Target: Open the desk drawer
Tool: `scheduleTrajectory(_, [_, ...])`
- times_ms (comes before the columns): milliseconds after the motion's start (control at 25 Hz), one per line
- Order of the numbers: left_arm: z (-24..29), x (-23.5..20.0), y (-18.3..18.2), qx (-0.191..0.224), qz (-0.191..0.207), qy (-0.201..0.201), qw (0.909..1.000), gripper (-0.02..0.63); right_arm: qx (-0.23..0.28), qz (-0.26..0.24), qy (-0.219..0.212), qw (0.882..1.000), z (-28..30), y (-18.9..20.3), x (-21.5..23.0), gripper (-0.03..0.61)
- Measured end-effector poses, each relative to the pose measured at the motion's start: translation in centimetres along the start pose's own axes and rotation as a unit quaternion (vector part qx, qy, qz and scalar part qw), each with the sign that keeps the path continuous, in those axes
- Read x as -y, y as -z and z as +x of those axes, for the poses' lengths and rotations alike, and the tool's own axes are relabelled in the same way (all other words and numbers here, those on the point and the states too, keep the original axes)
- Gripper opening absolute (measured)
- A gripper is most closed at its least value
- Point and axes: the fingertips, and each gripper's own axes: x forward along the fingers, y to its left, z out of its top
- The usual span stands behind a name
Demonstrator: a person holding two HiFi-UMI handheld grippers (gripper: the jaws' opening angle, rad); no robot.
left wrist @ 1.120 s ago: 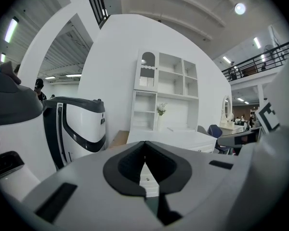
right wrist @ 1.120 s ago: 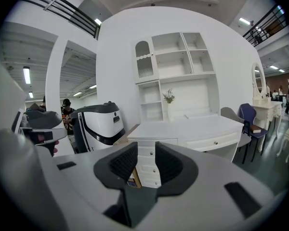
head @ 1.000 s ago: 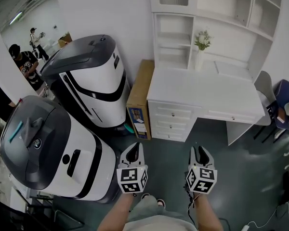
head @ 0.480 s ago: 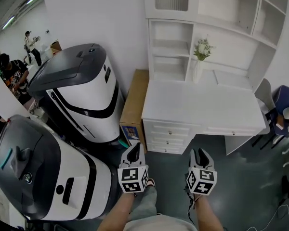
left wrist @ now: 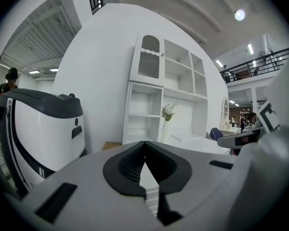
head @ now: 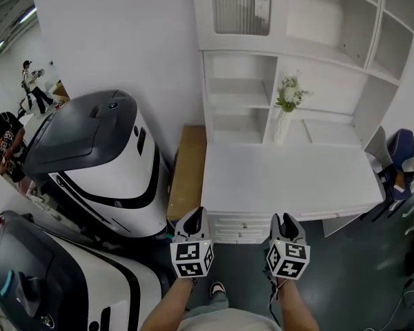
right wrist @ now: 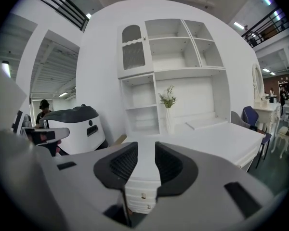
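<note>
Jaws on the left gripper (head: 194,216) touch at their tips, holding nothing; those on the right gripper (head: 285,219) stand apart, empty, facing the counter (head: 283,181) and its drawers (right wrist: 142,196).

Vase (head: 281,124) on desk (head: 283,185), box (head: 186,171) seemingly left

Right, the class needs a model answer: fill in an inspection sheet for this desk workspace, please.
Surface: desk top white, bare but for a vase at the back.
Job's things: drawers under the desk's left end, all shut.
Clutter: cardboard box beside the desk.
Tools: left tool shut, empty; right tool open, empty; neither touches the desk.
Cables: white cable on the floor, far right.
Surroundings: two large machines at left, chair at right, shelves above, people far left.
</note>
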Motion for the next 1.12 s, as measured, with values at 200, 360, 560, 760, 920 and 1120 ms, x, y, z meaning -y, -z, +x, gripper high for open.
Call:
scheduleTrajectory(200, [3.7,-1.2,0.2,-0.014,0.005,0.018,0.9997,0.017,-0.004,0.009,0.013,1.0,3.5,-0.8,-0.4,0.12])
scheduleTrajectory(360, [5.7,-1.8,0.5,-0.023,0.001,0.022,0.9995,0.017,-0.011,0.009,0.013,1.0,5.5,-0.8,-0.7,0.12])
scheduleTrajectory(560, [6.4,-2.2,0.9,-0.028,-0.003,0.012,0.9995,0.017,-0.023,0.006,0.002,1.0,7.0,-0.6,-0.9,0.121])
scheduleTrajectory(760, [6.5,-3.0,1.1,-0.034,-0.009,-0.008,0.9994,0.017,-0.027,0.001,-0.011,1.0,8.1,-1.3,-1.0,0.121])
scheduleTrajectory(920, [6.4,-2.9,2.1,-0.044,-0.014,-0.017,0.9988,0.017,-0.036,-0.003,-0.018,0.999,8.7,-1.0,-0.7,0.12])
scheduleTrajectory(1120, [5.6,-3.0,4.6,-0.067,-0.019,-0.032,0.997,0.017,-0.053,-0.01,-0.024,0.998,9.0,0.7,-0.6,0.121])
